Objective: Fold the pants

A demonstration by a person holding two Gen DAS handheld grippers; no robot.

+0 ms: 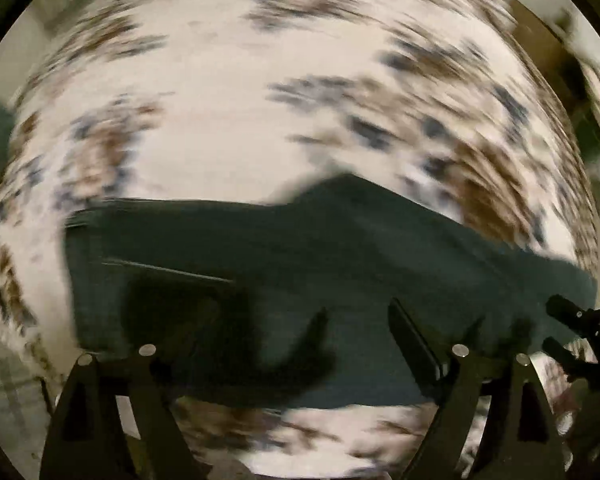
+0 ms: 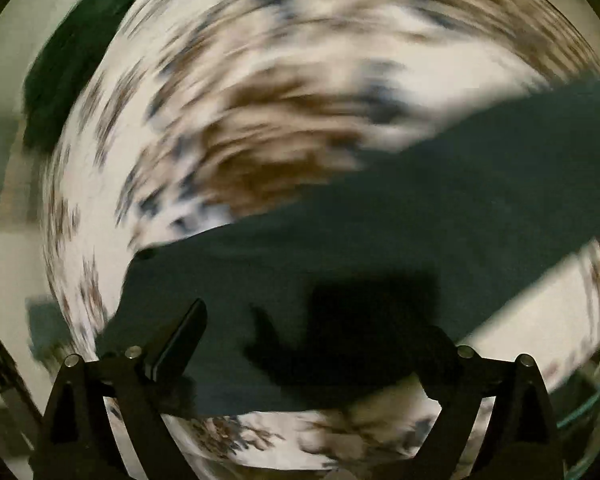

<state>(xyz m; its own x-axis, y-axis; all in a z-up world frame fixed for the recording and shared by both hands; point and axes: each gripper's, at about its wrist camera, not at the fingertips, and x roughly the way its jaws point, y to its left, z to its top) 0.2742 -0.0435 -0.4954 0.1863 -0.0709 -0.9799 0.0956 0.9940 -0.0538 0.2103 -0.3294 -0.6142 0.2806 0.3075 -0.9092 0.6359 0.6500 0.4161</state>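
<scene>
Dark green pants lie flat on a white bedspread with brown and blue blotches. Both views are blurred by motion. My left gripper is open, its fingers wide apart just above the near edge of the pants, holding nothing. My right gripper is also open and empty, over the near end of the pants, which run up to the right in the right wrist view. The right gripper's tip shows at the right edge of the left wrist view.
The patterned bedspread fills most of both views. Another dark green cloth lies at the top left in the right wrist view. A pale floor shows beyond the bed's edges.
</scene>
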